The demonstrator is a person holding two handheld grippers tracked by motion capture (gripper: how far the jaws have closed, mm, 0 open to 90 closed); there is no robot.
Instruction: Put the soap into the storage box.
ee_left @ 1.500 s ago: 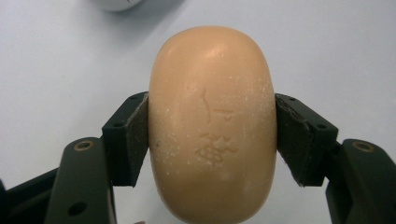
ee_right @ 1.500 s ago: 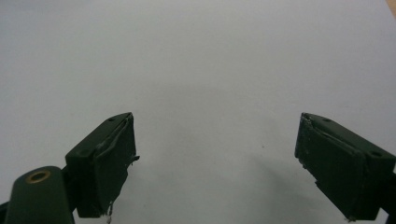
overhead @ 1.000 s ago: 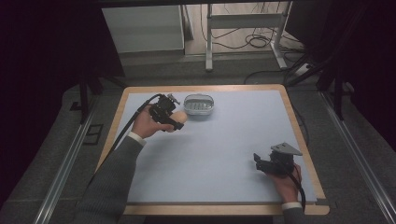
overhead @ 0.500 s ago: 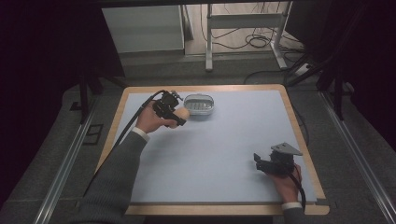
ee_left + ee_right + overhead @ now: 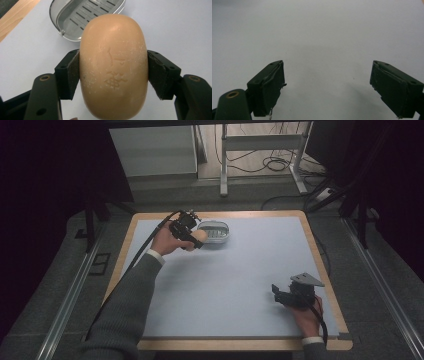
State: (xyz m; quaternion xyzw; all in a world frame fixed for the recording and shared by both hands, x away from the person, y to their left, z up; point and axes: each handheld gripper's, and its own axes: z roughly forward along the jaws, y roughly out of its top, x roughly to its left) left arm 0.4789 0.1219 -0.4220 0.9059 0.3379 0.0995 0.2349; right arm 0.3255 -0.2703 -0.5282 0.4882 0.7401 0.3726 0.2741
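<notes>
The left gripper [image 5: 113,75] has its fingers [image 5: 68,75] pressed against both long sides of a soap bar [image 5: 113,66], holding it off the worktop [image 5: 250,270]. The bar is a smooth, rounded oval, tan in colour, with characters stamped into its face and a light dusting of pale specks. In the high view the soap bar [image 5: 199,236] hangs just beside the near-left rim of the soap dish [image 5: 214,231], with the left gripper [image 5: 192,237] and the person's left hand [image 5: 167,242] on the side away from the dish.

The soap dish [image 5: 85,17] is an oval metal tray with a slotted insert; nothing lies in it. The bar covers its nearest edge in the left gripper view.

The right gripper [image 5: 327,87] has its fingers [image 5: 269,87] spread wide with nothing between them, above bare worktop. In the high view the right gripper [image 5: 295,294] sits well apart from the dish, toward the near right corner, held by the right hand [image 5: 306,317] and topped by a grey three-cornered plate.

The worktop has a matte pale blue-grey sheet over a light wooden board whose edge shows as a border.
</notes>
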